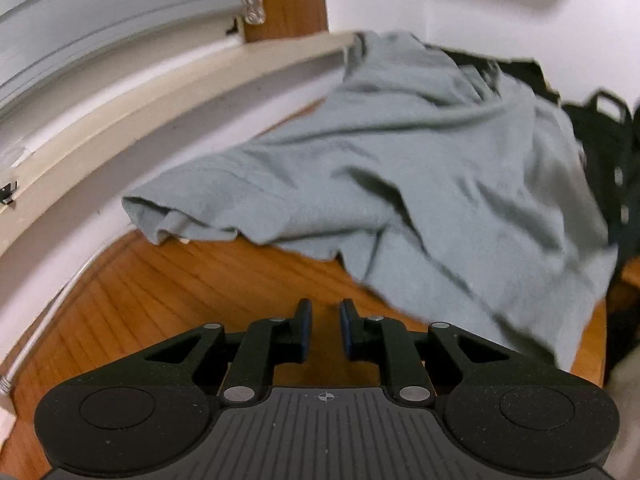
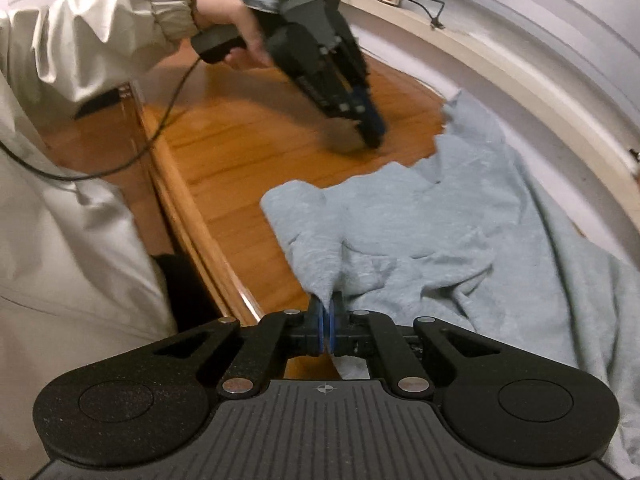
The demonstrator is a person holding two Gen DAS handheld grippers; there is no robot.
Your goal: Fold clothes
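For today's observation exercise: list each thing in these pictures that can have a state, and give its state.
left gripper: open, empty, over bare wood.
right gripper: shut on a pinch of cloth.
grey-blue garment: crumpled, unfolded, one edge lifted.
wooden table: partly covered.
dark bag: behind the garment.

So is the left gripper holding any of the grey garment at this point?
No, the left gripper is open over bare wooden table, clear of the grey garment.

Grey garment (image 1: 400,168) on wooden table (image 1: 200,280)
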